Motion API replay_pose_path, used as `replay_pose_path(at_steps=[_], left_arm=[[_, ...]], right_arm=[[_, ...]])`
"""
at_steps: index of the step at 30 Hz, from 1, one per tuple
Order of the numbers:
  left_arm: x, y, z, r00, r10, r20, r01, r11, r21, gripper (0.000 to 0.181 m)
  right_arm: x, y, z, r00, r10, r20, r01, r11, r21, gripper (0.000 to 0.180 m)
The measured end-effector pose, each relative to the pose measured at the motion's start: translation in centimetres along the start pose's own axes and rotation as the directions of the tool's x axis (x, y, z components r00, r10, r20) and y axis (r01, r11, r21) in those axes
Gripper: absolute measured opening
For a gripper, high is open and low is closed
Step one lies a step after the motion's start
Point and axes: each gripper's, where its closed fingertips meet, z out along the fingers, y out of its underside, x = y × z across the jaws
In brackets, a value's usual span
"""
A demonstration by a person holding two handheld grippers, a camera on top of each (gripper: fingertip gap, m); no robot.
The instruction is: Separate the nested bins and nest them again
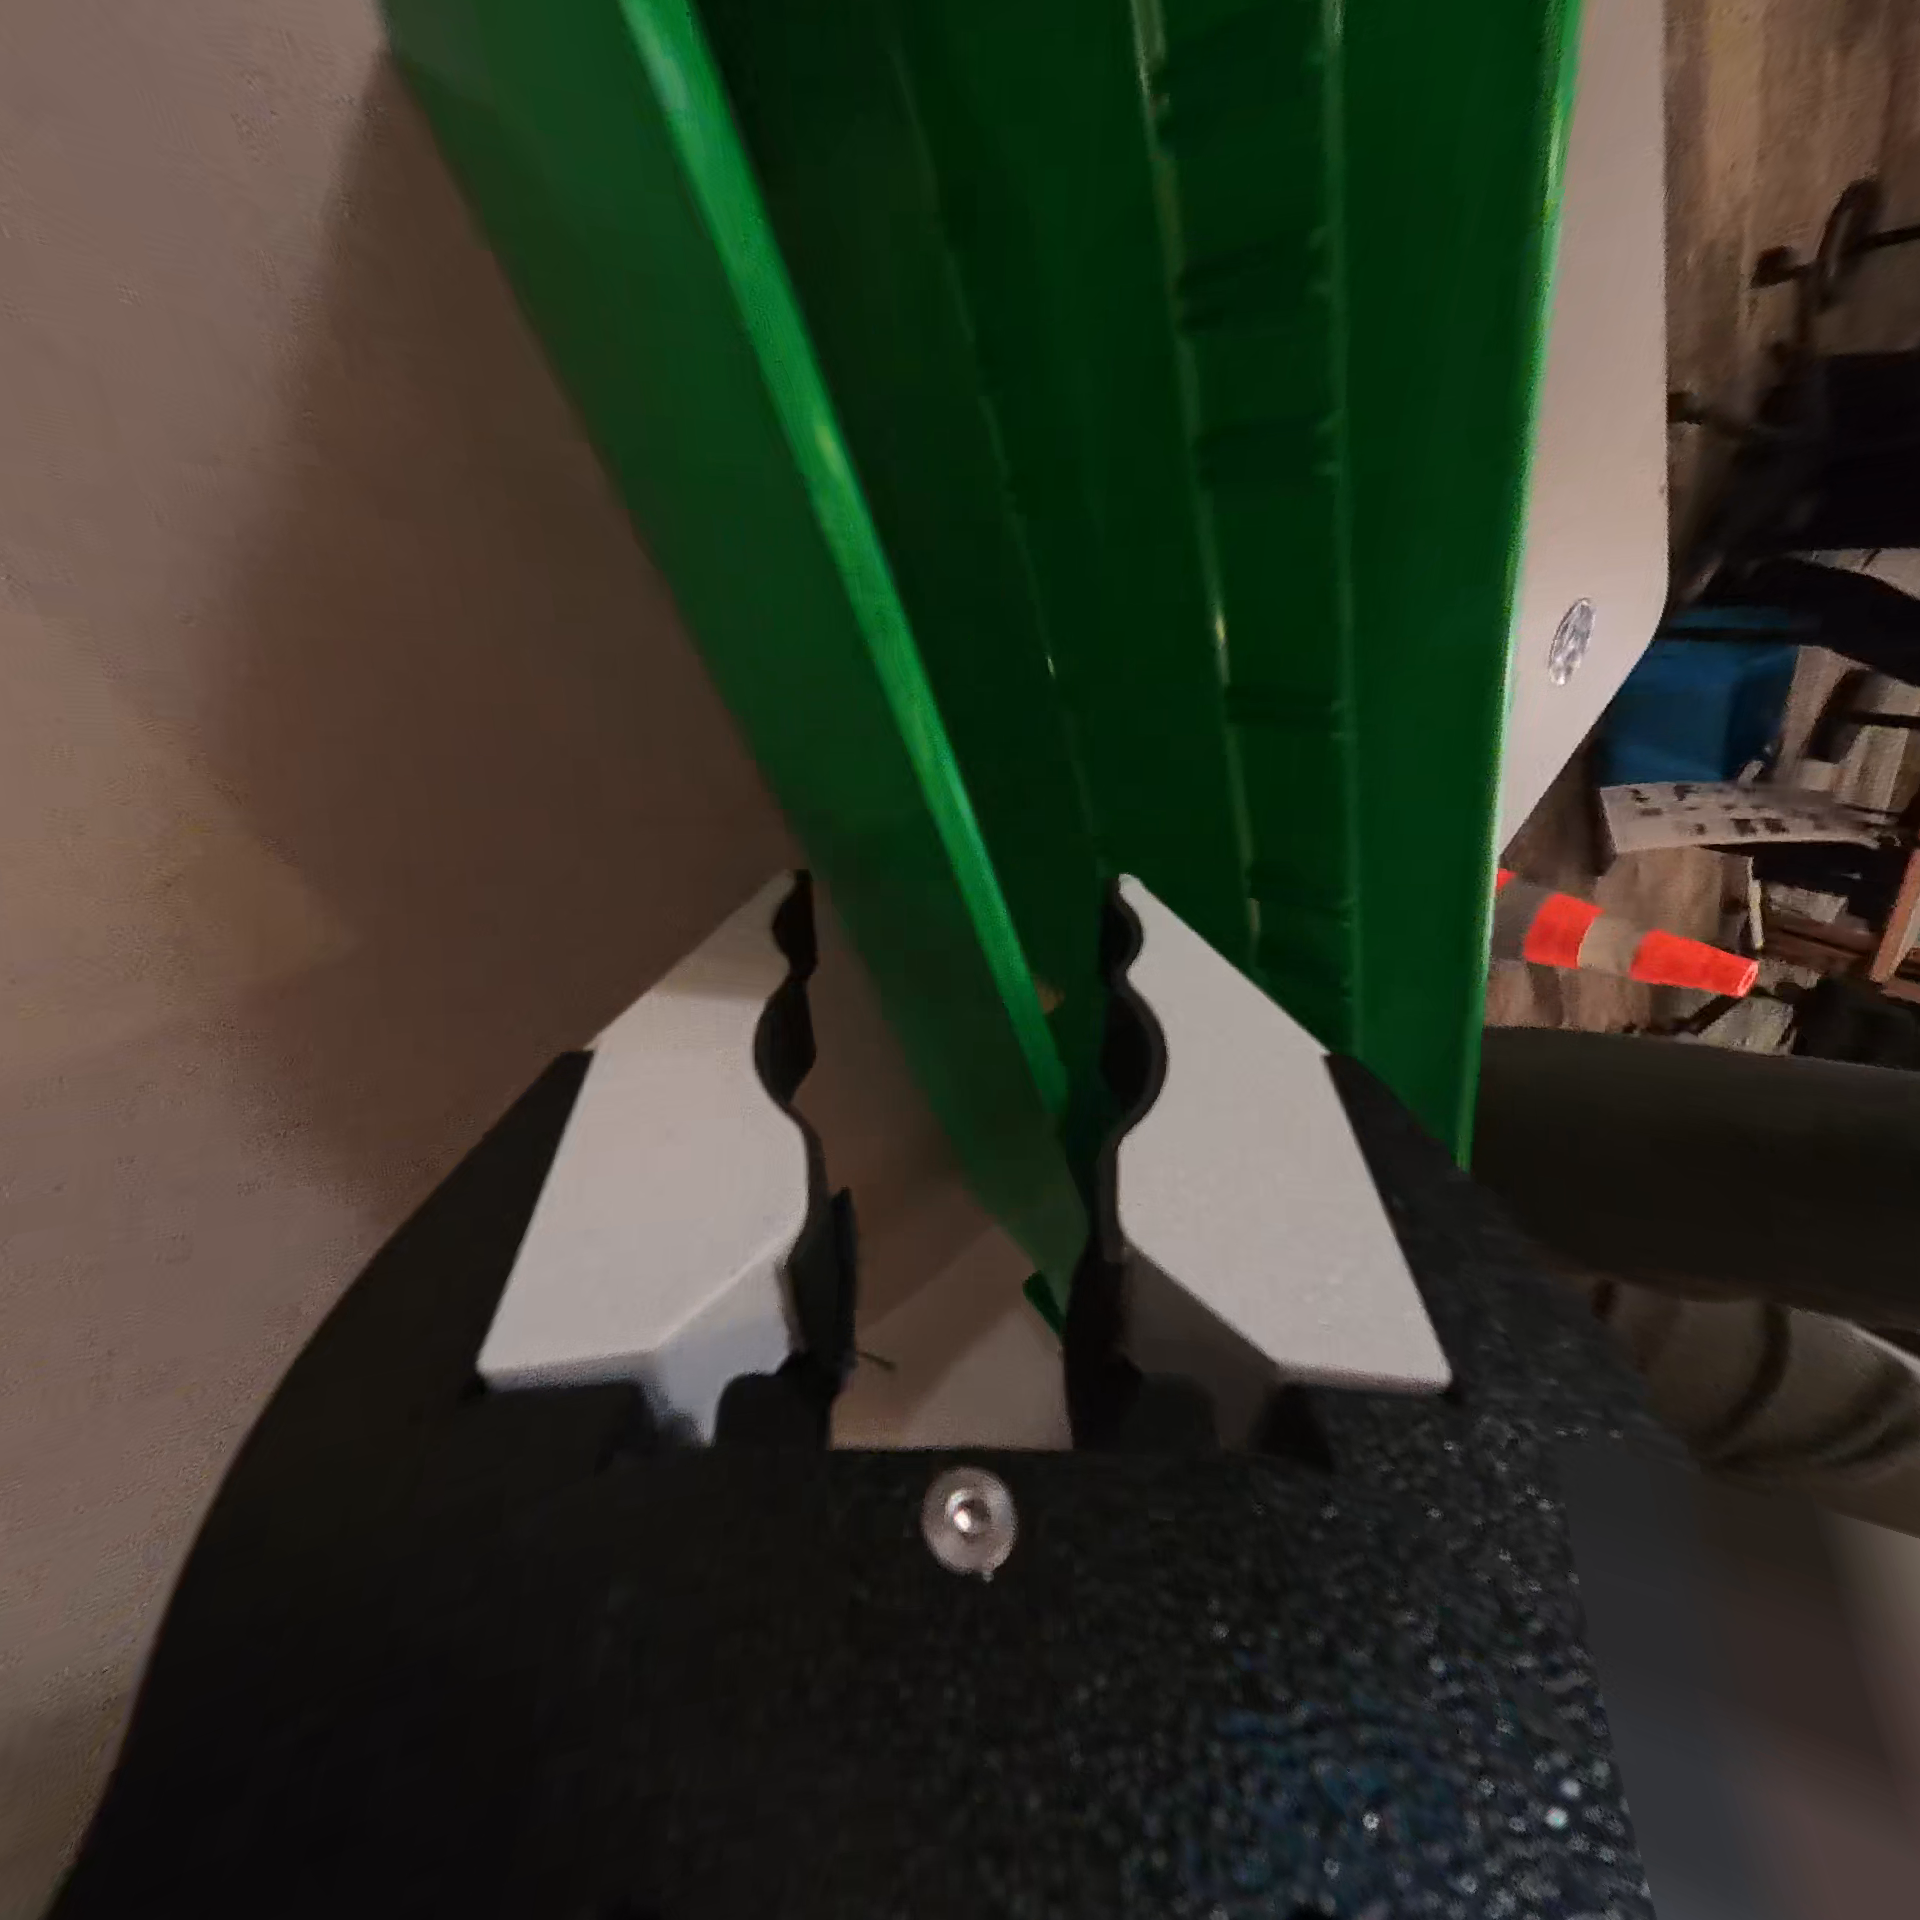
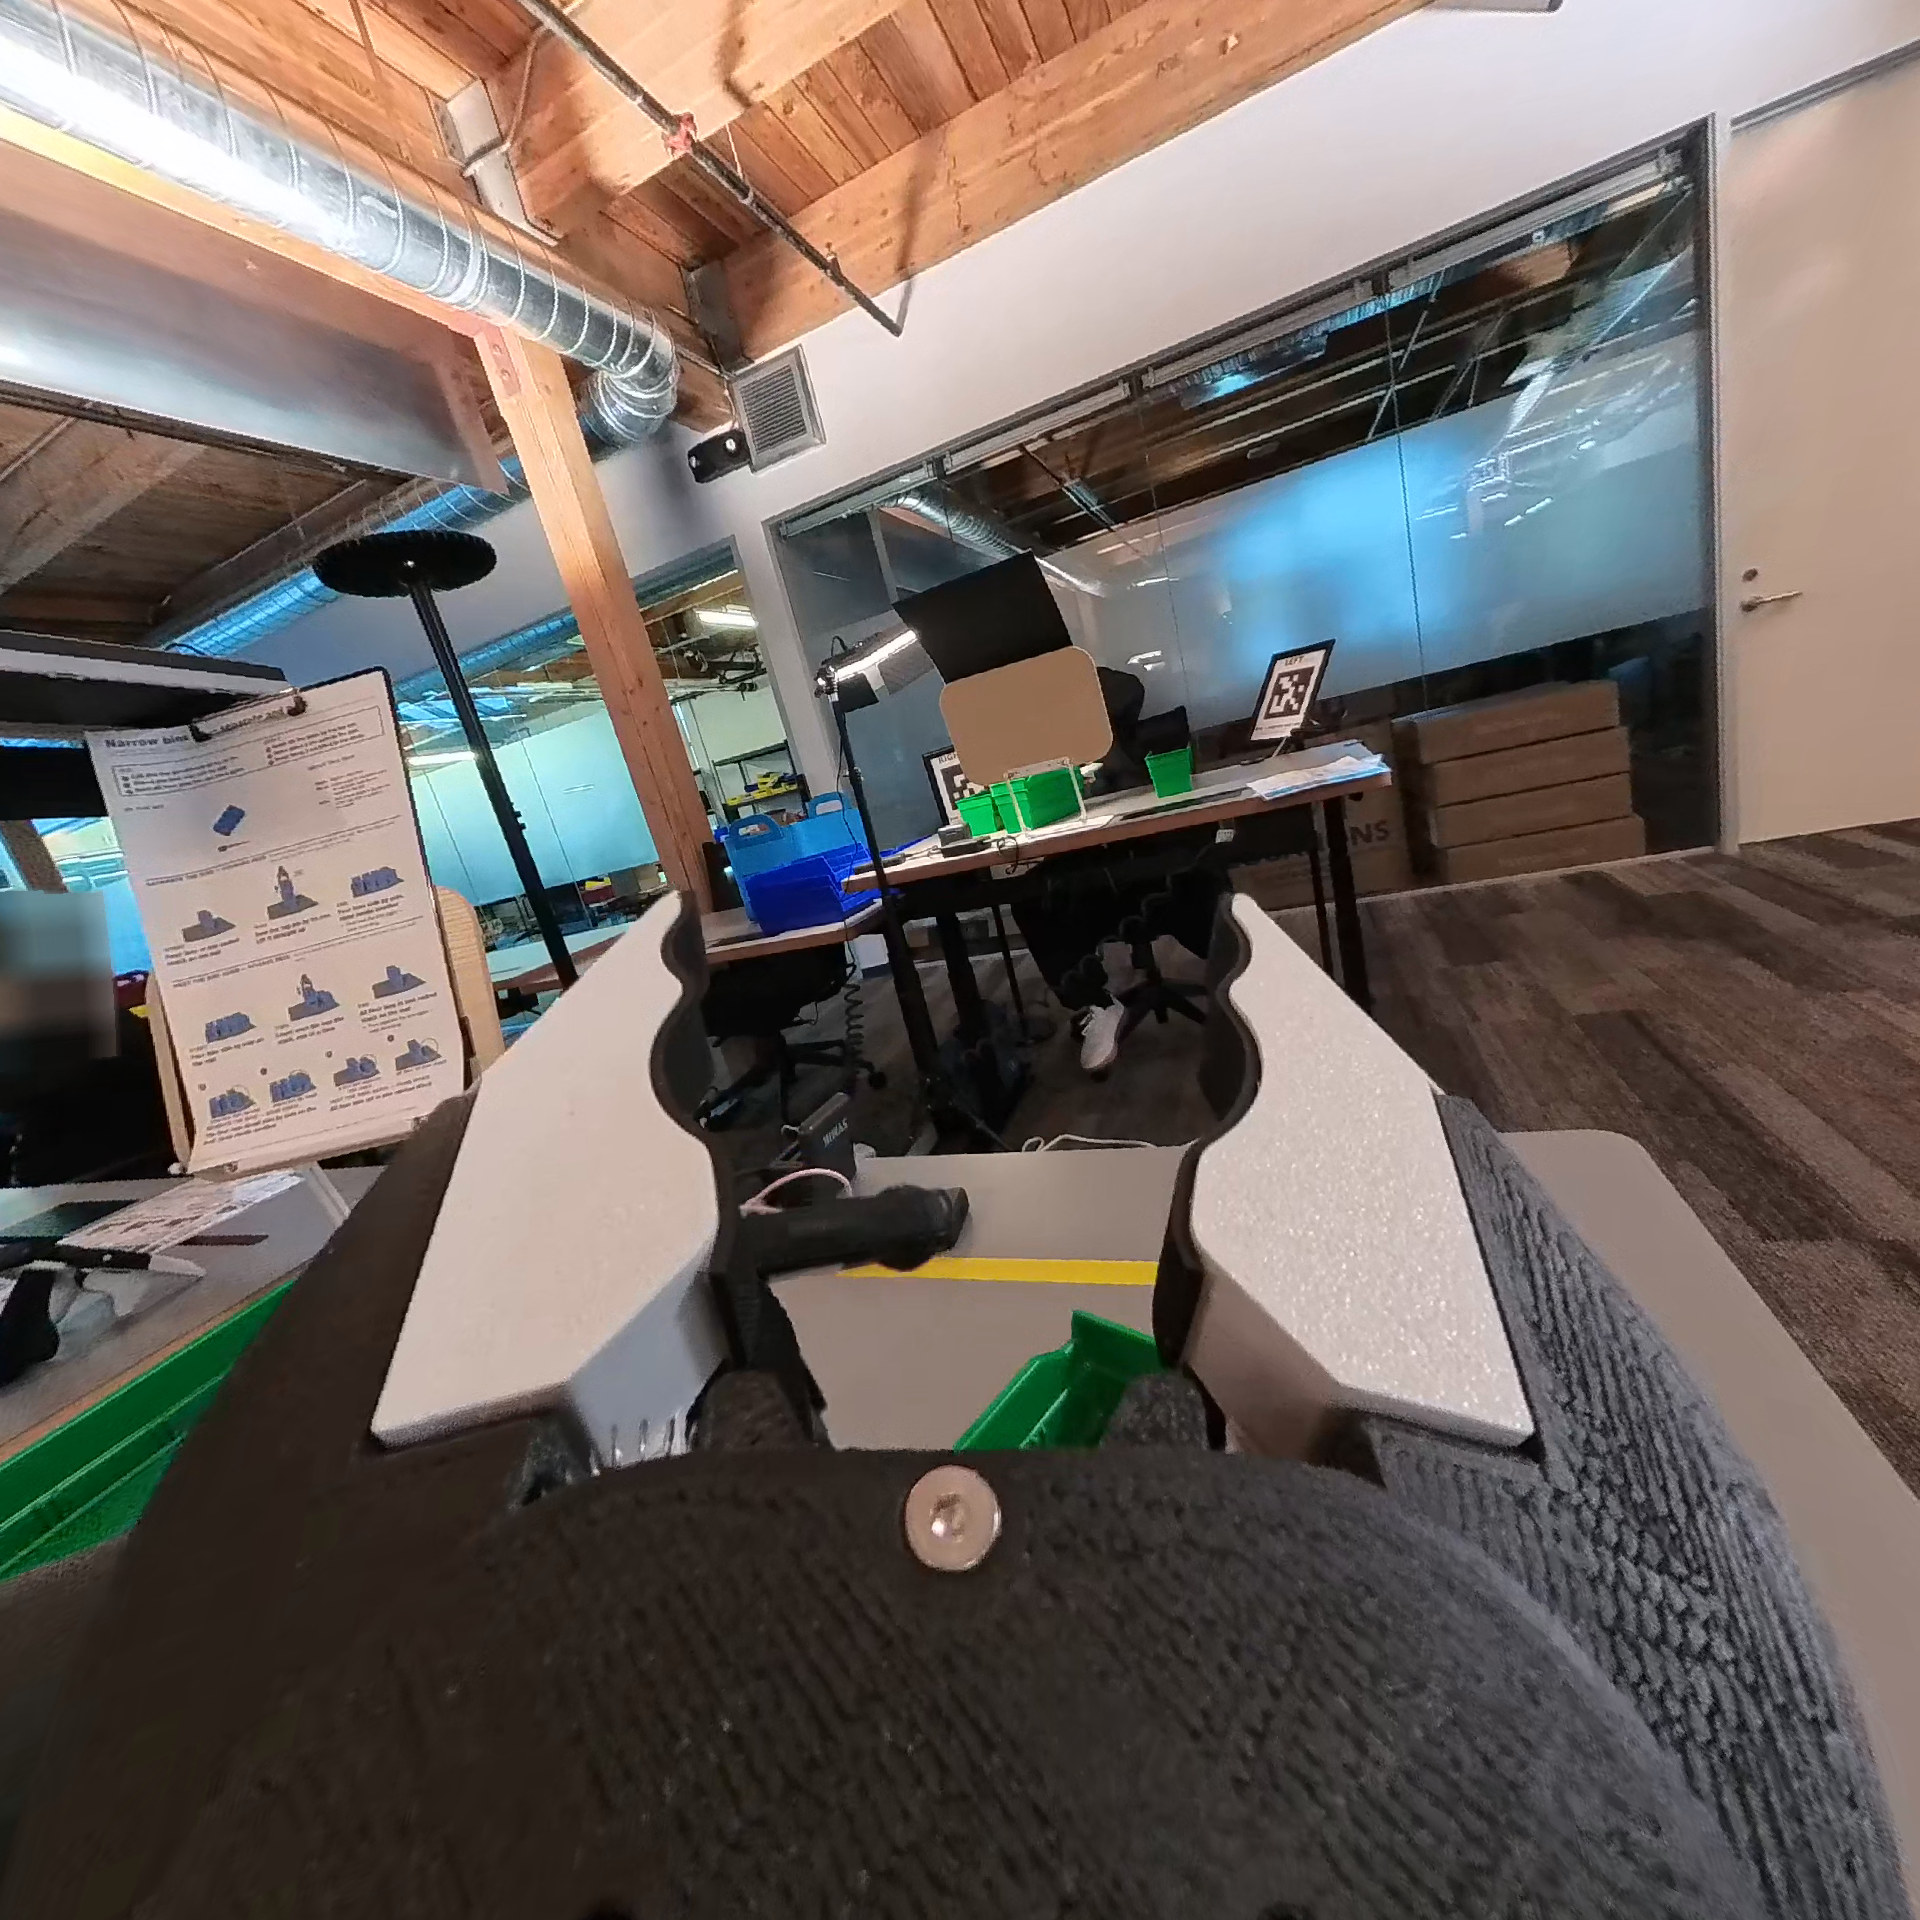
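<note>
Left gripper (image 1: pixel 961 1049), jaws narrowly parted around green bin (image 1: pixel 1039 520) wall — long axis running forward; right gripper (image 2: pixel 956 1143) wide, empty.

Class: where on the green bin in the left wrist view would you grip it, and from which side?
Grip the green bin by its thin side wall, coming end-on along the rim. The wall is a flat, narrow sheet that already sits between the left gripper's fingers; the bin's ribbed body looks too wide for them.

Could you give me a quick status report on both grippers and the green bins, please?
Left gripper open around a green bin wall, not clamped. Right gripper open, empty, raised over the table. Another green bin sits below it. Nothing blocking.
</note>
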Motion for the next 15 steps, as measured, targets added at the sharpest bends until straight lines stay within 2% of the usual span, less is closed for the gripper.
replay_pose_path(at_steps=[5,7,9,10,15], left_arm=[[-0.1,0.5,0.7,0.992,0.071,0.105,-0.066,0.996,-0.051,0.043],[-0.7,0.4,0.5,0.982,0.097,0.165,-0.089,0.994,-0.057,0.029],[-1.6,0.2,0.0,0.959,0.142,0.245,-0.131,0.99,-0.062,0.007],[-1.9,0.2,-0.2,0.947,0.173,0.272,-0.159,0.985,-0.07,0.004],[-2.4,0.9,-1.6,0.927,0.242,0.287,-0.216,0.969,-0.122,0.005]], right_arm=[[-0.1,0.1,0.1,1.0,-0.004,0.002,0.004,1.0,-0.005,0.096],[-0.1,0.1,0.1,1.0,-0.003,0.004,0.003,1.0,-0.005,0.096],[-0.2,0.1,0.1,1.0,-0.002,0.005,0.002,1.0,-0.004,0.096],[-0.2,0.1,0.1,1.0,-0.001,0.006,0.001,1.0,-0.004,0.096],[-0.2,0.1,0.1,1.0,0.001,0.01,-0.001,1.0,-0.006,0.096]])
